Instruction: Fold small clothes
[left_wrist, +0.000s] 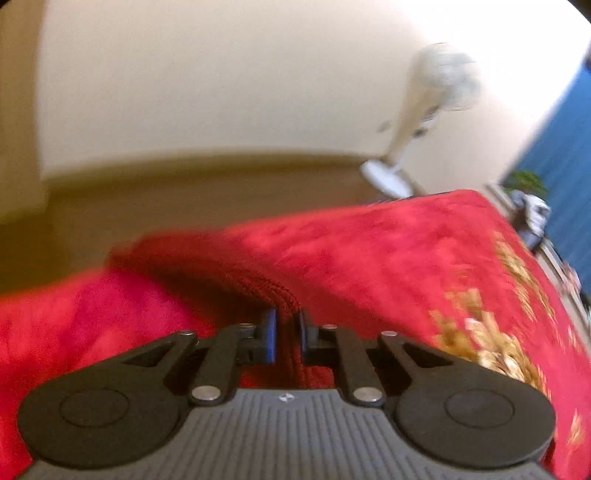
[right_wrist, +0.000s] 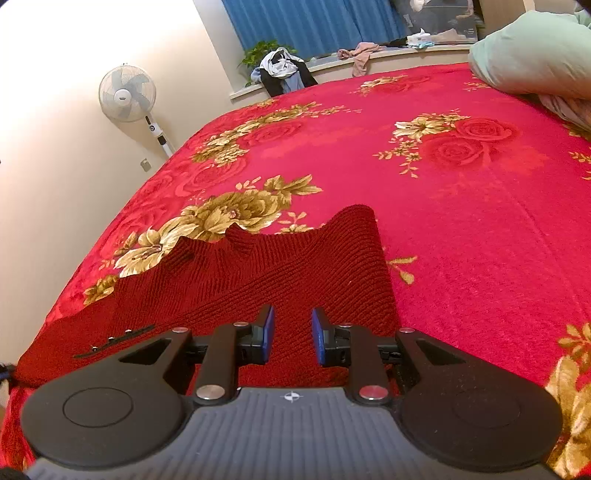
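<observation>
- My left claw (left_wrist: 285, 334) pinches a ribbed fold of the dark red knit (left_wrist: 221, 266).
- My right claw (right_wrist: 292, 334) gapes, empty, above the knit (right_wrist: 266, 273), spread on the plush floral blanket (right_wrist: 461, 229).

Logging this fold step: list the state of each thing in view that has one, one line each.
Left tongs: shut on the dark red knit garment, fabric bunched between the pads.
Right tongs: open, over the garment, gripping nothing.
Dark red knit garment: spread on the bed, far edge rumpled into peaks.
Red floral blanket: laid flat over the bed.
Standing fan: upright; running or not, cannot tell.
</observation>
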